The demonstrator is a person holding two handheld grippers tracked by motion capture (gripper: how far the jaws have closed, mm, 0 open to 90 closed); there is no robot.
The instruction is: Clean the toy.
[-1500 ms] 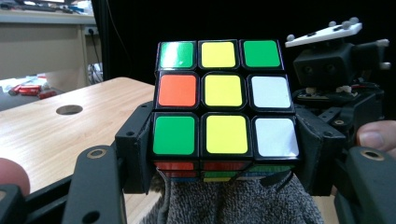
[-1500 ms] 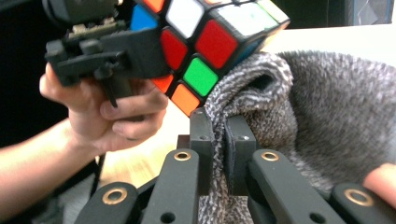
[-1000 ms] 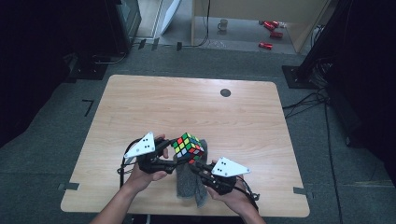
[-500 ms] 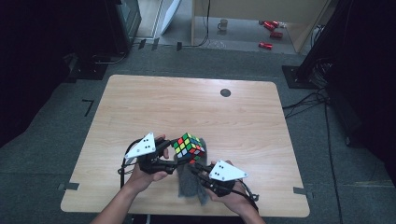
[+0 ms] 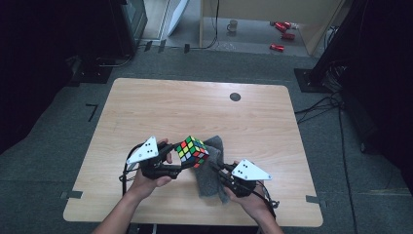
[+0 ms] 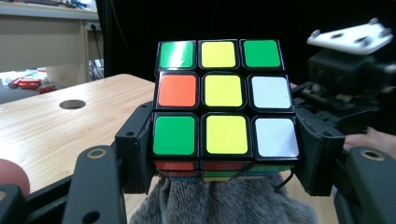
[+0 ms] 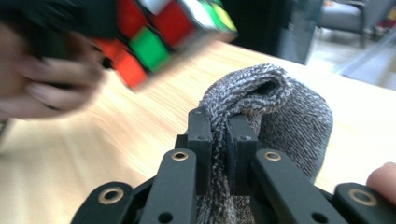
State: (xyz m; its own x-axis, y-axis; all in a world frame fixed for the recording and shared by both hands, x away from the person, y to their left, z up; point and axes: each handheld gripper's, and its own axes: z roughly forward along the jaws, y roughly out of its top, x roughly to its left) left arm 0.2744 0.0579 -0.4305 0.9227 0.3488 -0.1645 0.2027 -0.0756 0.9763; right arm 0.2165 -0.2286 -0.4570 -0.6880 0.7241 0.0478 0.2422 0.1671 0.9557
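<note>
Right gripper [image 7: 218,135] has its jaws nearly shut, pinching a fold of the grey knitted cloth [image 5: 210,168], which drapes soft and limp to the wooden table [image 5: 146,105] near its front edge. Left gripper [image 6: 224,154] clamps the puzzle cube [image 5: 192,151] by two opposite sides, raised just above the cloth and up-left of the right gripper, so any wipe means lifting the cloth toward the cube's underside. Cube: hard, glossy stickered plastic, square-edged; cloth: fuzzy, ribbed, bunched at the pinch.
</note>
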